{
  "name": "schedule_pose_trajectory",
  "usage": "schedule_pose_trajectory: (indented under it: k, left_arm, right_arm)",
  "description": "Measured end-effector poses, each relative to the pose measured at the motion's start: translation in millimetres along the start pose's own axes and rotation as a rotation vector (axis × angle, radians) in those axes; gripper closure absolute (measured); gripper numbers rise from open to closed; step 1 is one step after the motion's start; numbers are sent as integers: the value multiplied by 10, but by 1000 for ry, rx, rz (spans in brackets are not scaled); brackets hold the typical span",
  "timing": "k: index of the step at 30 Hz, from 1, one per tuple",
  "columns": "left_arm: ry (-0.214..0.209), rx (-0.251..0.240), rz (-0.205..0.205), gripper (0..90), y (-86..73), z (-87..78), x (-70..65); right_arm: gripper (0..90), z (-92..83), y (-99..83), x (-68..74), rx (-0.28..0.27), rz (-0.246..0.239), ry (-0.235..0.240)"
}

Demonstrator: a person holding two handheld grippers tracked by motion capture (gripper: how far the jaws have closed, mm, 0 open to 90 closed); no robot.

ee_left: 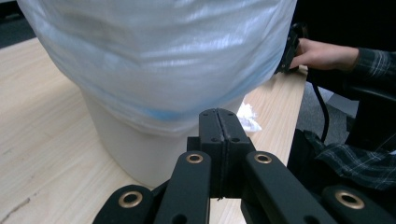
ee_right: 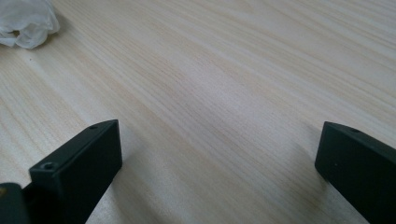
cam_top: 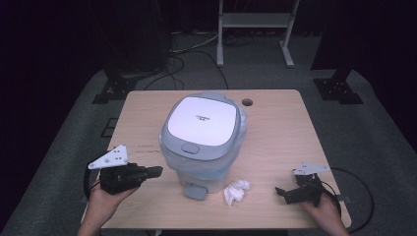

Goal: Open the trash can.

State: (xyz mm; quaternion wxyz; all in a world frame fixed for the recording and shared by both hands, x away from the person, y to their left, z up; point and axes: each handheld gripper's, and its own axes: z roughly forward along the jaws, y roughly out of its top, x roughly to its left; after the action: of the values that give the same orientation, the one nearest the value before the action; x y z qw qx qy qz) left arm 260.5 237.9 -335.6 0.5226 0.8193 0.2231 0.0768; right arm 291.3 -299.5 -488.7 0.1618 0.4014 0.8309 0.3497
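Pale wood-grain rectangular bench [cam_top: 285, 128] with a round cable hole [cam_top: 247, 102] near the far edge. Grey carpeted floor [cam_top: 378, 132] all around. Beyond, a white metal frame stand [cam_top: 255, 29], black cables [cam_top: 182, 61], black stand feet [cam_top: 339, 88]. Dark, unlit surroundings.

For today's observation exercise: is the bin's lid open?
No: in the high view the grey lid lies flat and closed on the bin.

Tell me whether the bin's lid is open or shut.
Shut. In the high view the grey lid lies flat over the bin, with the plastic liner bunched below its rim.
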Motion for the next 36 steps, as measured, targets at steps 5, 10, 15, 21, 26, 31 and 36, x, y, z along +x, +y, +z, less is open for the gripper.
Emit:
schedule_pose_trajectory:
  k: [5,10,15,21,26,31,36]
  left_arm:
    - [-4,-12,11,900,91,-51,-6]
    - [-22,-31,19,900,181,-85,-13]
    - [-26,-40,38,900,301,-104,-40]
    - [-45,-54,60,900,460,-95,-95]
    - [-65,-68,78,900,598,-67,-138]
    - [-80,-79,93,900,703,-24,-163]
    - [-91,-91,110,900,787,8,-180]
  right_arm:
    - [0,0,0,0,0,0,0]
    - [0,0,0,0,0,0,0]
    - [0,0,0,0,0,-1,0]
    - [0,0,0,0,0,0,0]
    - [0,0,0,0,0,0,0]
    - [0,0,0,0,0,0,0]
    - [0,0,0,0,0,0,0]
